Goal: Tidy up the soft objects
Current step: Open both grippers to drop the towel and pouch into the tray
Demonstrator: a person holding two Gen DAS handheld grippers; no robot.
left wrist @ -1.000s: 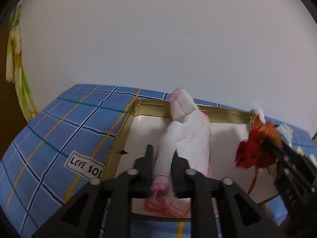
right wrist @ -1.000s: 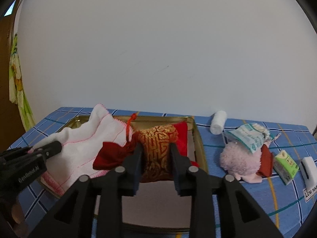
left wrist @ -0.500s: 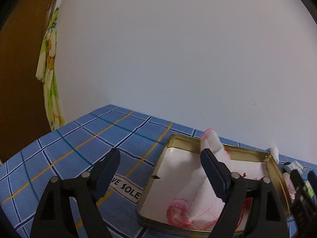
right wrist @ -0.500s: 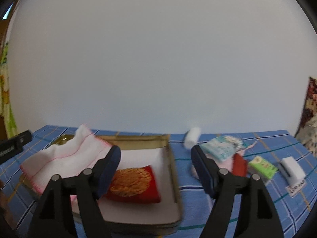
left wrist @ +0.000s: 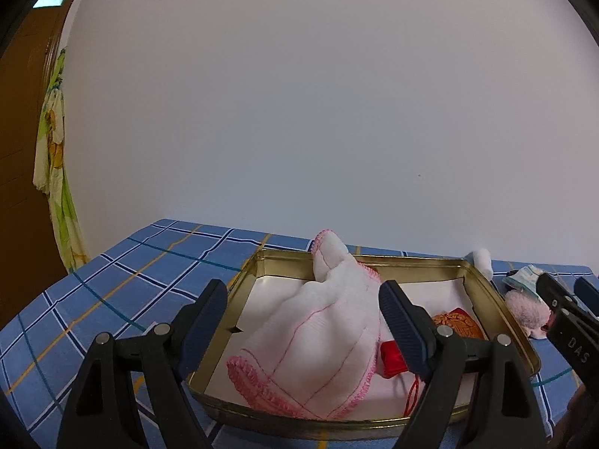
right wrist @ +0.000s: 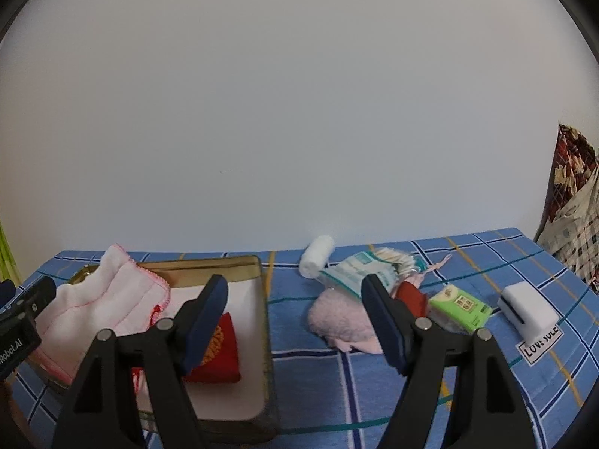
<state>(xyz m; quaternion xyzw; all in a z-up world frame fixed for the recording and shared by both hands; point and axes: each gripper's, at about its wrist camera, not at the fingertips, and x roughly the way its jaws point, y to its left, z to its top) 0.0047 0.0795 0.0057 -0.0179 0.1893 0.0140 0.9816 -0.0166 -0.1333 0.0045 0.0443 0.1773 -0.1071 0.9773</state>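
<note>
Cloth (left wrist: 318, 333) and red pouch (right wrist: 219, 351) lie in tin (left wrist: 498, 318); both claws (wide open, empty) leave fluffy pink piece (right wrist: 342, 318) on bench (right wrist: 374, 381).

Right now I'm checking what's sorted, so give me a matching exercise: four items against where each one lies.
Things:
1. white cloth
2. red pouch
3. gauze roll
4. green tissue pack

Places:
A. on the tablecloth, by the wall
B. in the tin, draped over its far rim
C. flat on the tin's floor
D. on the tablecloth, left of the white sponge

Pairs: 1-B, 2-C, 3-A, 4-D
</note>
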